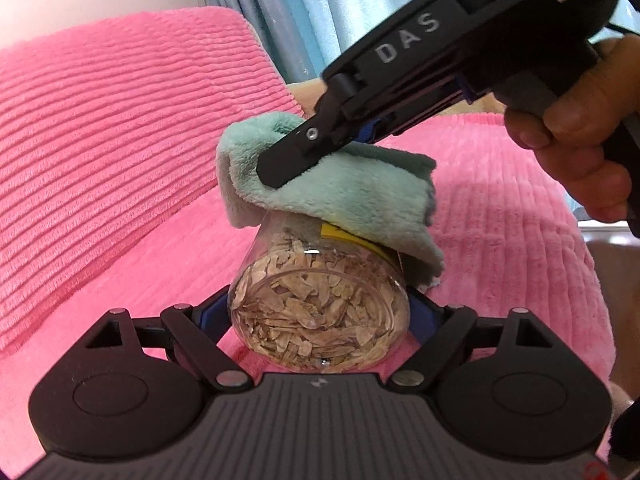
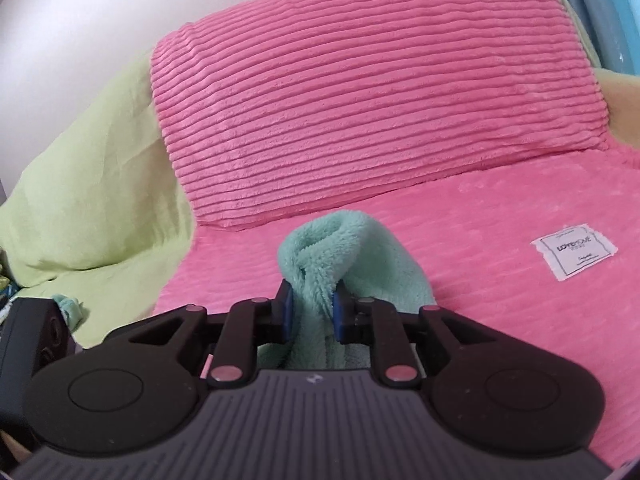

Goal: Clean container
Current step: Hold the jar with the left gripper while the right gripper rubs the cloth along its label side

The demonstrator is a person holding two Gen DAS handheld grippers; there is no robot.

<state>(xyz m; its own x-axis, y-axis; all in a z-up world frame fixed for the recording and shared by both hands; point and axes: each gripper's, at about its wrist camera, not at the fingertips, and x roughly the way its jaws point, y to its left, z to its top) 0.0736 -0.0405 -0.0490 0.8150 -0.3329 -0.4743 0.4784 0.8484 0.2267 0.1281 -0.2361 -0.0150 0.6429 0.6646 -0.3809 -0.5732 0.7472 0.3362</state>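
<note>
- Nearest the left wrist camera, the left gripper (image 1: 320,312) is clamped on a clear container (image 1: 320,308) full of pale dried flakes, its blue pads pressed to either side of the wide base.
- The container lies tilted away from the lens, above a pink ribbed blanket (image 1: 500,220).
- A mint-green cloth (image 1: 340,196) drapes over the container's far end, hiding that end and most of a yellow label (image 1: 340,234).
- The right gripper (image 2: 312,312) is squeezed shut on a bunched fold of the cloth; from the left view its black finger presses down into the fabric.
- A hand (image 1: 580,128) grips the right tool's handle.
- Behind stands a pink ribbed cushion (image 2: 360,100), with a lime-green cover (image 2: 92,200) beside it.
- A white fabric tag (image 2: 574,252) lies on the blanket, well apart from the cloth.
- Blue curtains (image 1: 312,8) hang behind the cushion.
</note>
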